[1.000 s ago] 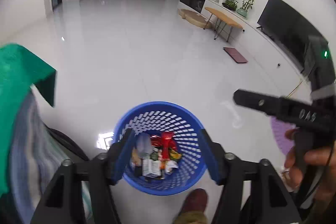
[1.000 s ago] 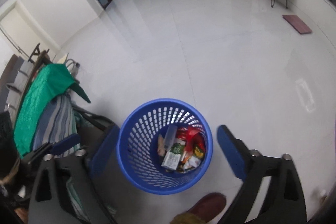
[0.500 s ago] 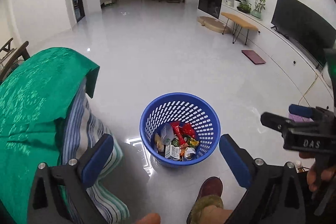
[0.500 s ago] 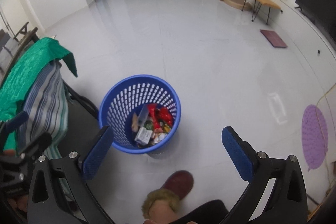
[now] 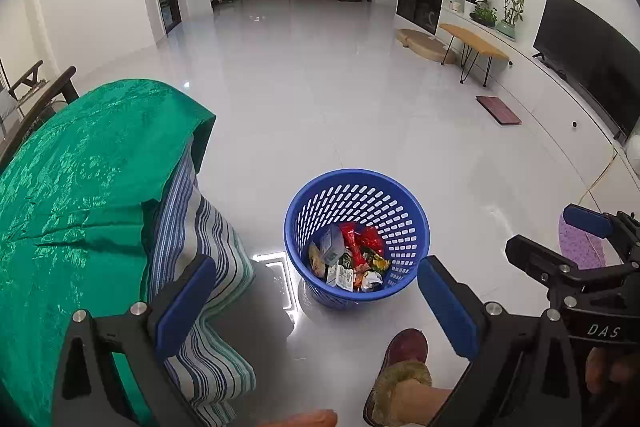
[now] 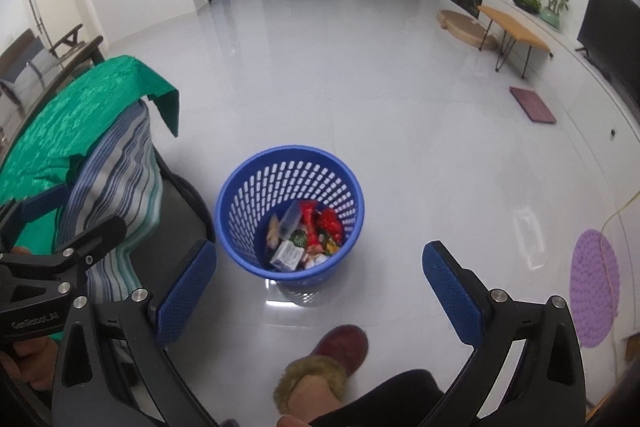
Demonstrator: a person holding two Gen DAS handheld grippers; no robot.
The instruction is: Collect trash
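Observation:
A blue perforated basket [image 5: 400, 223] stands on the white floor, holding trash [image 5: 348, 261]: red wrappers, a small carton and a clear packet. My left gripper [image 5: 316, 303] hangs above and short of it, open and empty, the basket showing between its blue pads [image 5: 184, 301]. In the right wrist view the basket [image 6: 248, 187] and its trash [image 6: 306, 239] sit just ahead of my right gripper [image 6: 320, 291], also open and empty. Each gripper shows in the other's view, the right one [image 5: 552, 233] at the right edge and the left one [image 6: 68, 215] at the left.
A chair draped in green cloth [image 5: 80, 167] and striped fabric [image 5: 200, 227] stands close on the basket's left. A person's slippered foot [image 5: 404, 351] is just before the basket. A purple mat [image 6: 594, 287], a yellow cable, a wooden bench [image 5: 474, 41] and a TV line the right side.
Both grippers have drawn back and risen from over the basket, which now looks smaller and farther ahead. The left jaws have spread wider. More of the room shows.

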